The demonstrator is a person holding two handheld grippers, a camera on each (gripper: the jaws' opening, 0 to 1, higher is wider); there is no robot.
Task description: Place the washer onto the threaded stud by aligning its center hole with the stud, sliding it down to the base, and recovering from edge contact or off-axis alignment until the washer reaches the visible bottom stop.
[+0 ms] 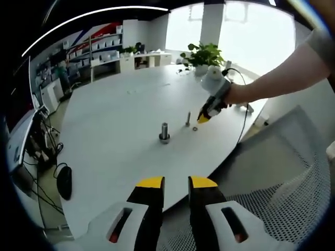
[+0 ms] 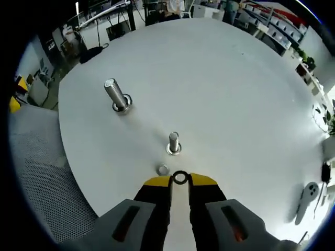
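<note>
In the right gripper view my right gripper (image 2: 180,180) is shut on a small dark-rimmed washer (image 2: 180,178), pinched at the yellow fingertips. It hangs just short of the short threaded stud (image 2: 174,142), which stands upright on the white table (image 2: 225,78) with a ring at its base. A second loose washer (image 2: 163,169) lies flat beside the stud. In the left gripper view the right gripper (image 1: 203,118), held by a person's hand, hovers right of the stud (image 1: 187,119). My left gripper (image 1: 176,183) is open and empty, off the table's near edge.
A larger bolt (image 2: 118,95) stands upright farther left on the table, and shows again as the bolt (image 1: 164,132) in the left gripper view. A grey mesh chair (image 1: 293,172) sits by the table edge. A white handheld device (image 2: 308,196) and a potted plant (image 1: 201,55) rest at the table's far side.
</note>
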